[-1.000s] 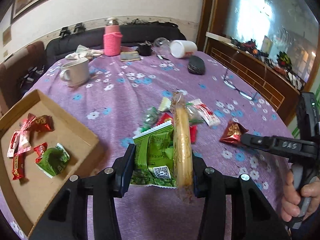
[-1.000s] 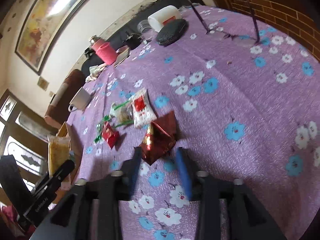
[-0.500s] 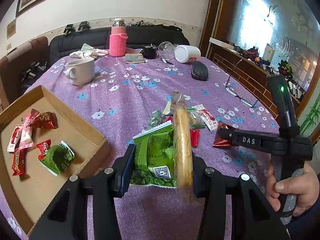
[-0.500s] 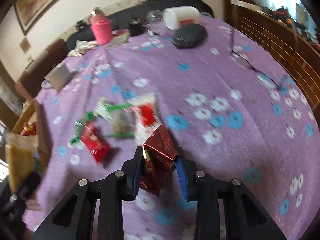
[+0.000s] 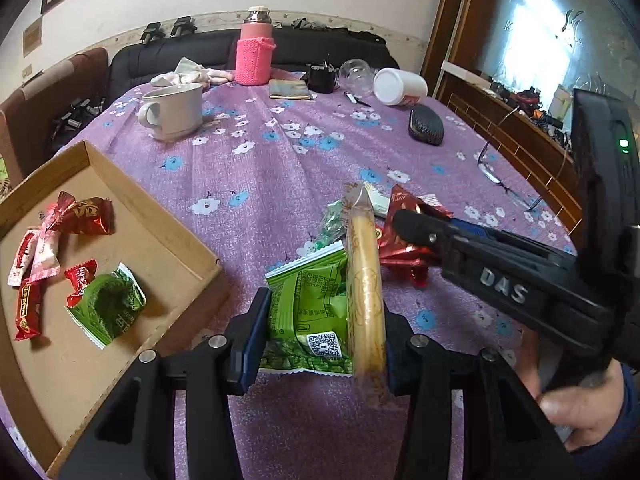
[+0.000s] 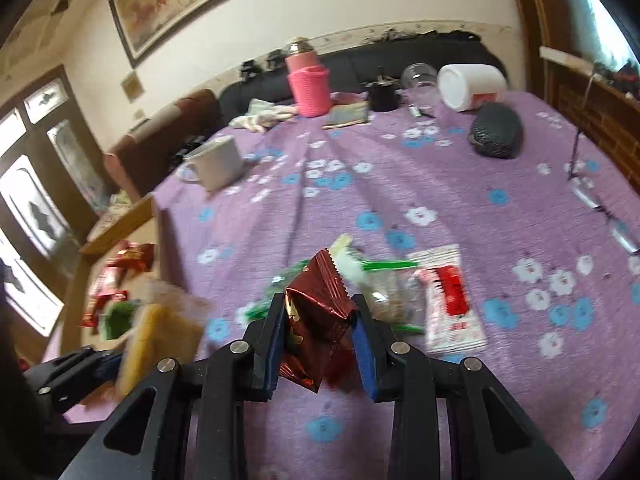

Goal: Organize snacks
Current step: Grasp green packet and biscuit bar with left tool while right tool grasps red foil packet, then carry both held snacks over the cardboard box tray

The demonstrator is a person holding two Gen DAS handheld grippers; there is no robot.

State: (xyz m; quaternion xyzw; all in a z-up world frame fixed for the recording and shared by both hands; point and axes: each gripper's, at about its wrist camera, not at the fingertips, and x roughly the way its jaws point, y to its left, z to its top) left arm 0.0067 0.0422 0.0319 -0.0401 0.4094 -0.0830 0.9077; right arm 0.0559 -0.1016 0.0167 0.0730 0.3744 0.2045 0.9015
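The left gripper (image 5: 320,336) has its fingers clamped on two snacks at once — a green packet (image 5: 308,312) and a long yellow wafer pack (image 5: 365,300) standing on edge against the right-hand finger. Both are held just beside the near corner of the cardboard tray (image 5: 176,240), which sits at the counter's (image 5: 280,168) left edge. Inside the tray lie several red candies (image 5: 86,216), a pink-and-white sachet (image 5: 44,252) and another green packet (image 5: 108,306).

The right gripper (image 6: 318,334) has its fingers closed on a dark red foil packet (image 6: 316,312), lifted clear of the purple flowered cloth — in the left wrist view it sits just right of the wafer pack. Further from the tray, still on the counter, lie a white-and-red sachet (image 6: 450,300), a clear packet (image 6: 394,300) and some green-wrapped pieces (image 6: 378,266). A white mug (image 5: 174,110) stands beyond the tray.
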